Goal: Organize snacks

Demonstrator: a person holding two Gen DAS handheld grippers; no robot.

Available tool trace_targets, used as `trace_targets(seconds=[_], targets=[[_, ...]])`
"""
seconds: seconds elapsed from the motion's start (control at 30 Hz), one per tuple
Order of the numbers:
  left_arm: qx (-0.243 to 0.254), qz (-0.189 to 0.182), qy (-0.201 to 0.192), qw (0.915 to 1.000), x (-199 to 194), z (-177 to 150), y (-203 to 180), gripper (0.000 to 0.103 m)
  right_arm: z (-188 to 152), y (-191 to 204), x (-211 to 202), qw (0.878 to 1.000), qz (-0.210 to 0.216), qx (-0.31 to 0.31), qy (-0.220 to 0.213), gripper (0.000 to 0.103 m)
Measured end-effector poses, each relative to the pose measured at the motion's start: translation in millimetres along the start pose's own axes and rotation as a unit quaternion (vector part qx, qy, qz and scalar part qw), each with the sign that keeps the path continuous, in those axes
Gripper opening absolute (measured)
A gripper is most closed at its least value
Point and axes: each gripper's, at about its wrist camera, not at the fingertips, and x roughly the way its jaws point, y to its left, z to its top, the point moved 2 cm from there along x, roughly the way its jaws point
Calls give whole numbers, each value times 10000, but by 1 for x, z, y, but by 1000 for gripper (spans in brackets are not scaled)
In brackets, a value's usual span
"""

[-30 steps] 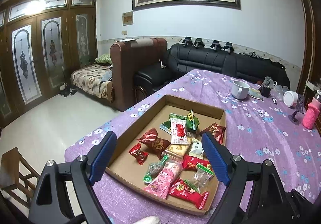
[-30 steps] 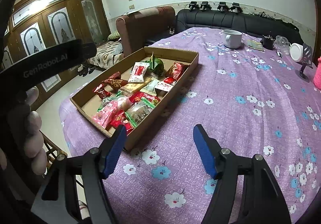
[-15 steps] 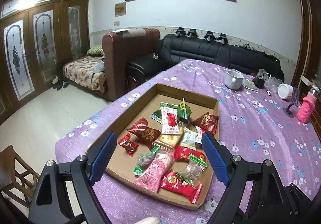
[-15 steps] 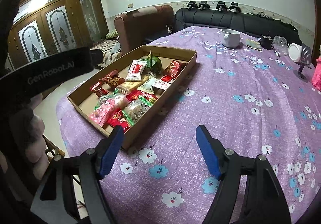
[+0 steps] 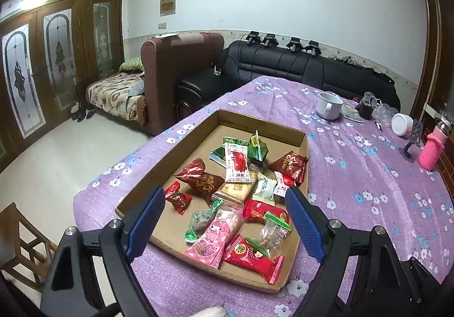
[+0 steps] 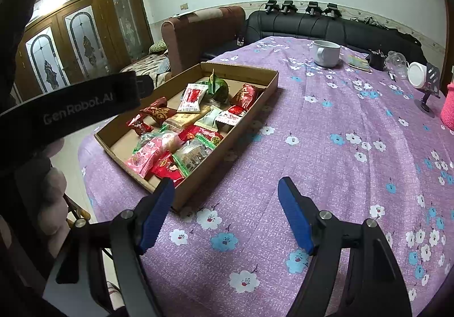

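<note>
A dozen or so wrapped snacks (image 5: 235, 192) lie jumbled in a shallow cardboard tray (image 5: 167, 163) at the table's near left corner, some overlapping; all look light, their film wrappers crinkly and probably slick, so a pinch across a sealed end fin or the flat middle should hold better than a squeeze on the puffed body; the pink pack (image 5: 215, 237) and the red pack (image 5: 251, 256) at the near end are the easiest to reach; soft cakes inside could crush under a hard grip. The left gripper (image 5: 224, 223) hangs above the tray's near end, jaws wide apart, nothing between them; the right gripper (image 6: 225, 213) is over bare tablecloth (image 6: 326, 152) just beside the tray's near corner, its jaws having just been opening, empty too. Farther off stand a mug (image 5: 327, 106) and a pink bottle (image 5: 432, 149), well apart from the tray.
</note>
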Motion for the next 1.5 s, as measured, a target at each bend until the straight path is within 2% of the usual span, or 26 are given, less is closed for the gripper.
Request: trace_targets(seconds=[0.67,1.5], targets=[[-18,-273,170,9995,5,-2,-4,87,-1,0,2,9999,12,55,83,77],[-149,-316,345,9988,15,-9,0,87,-7,6,10,9997,37,-87,241,78]])
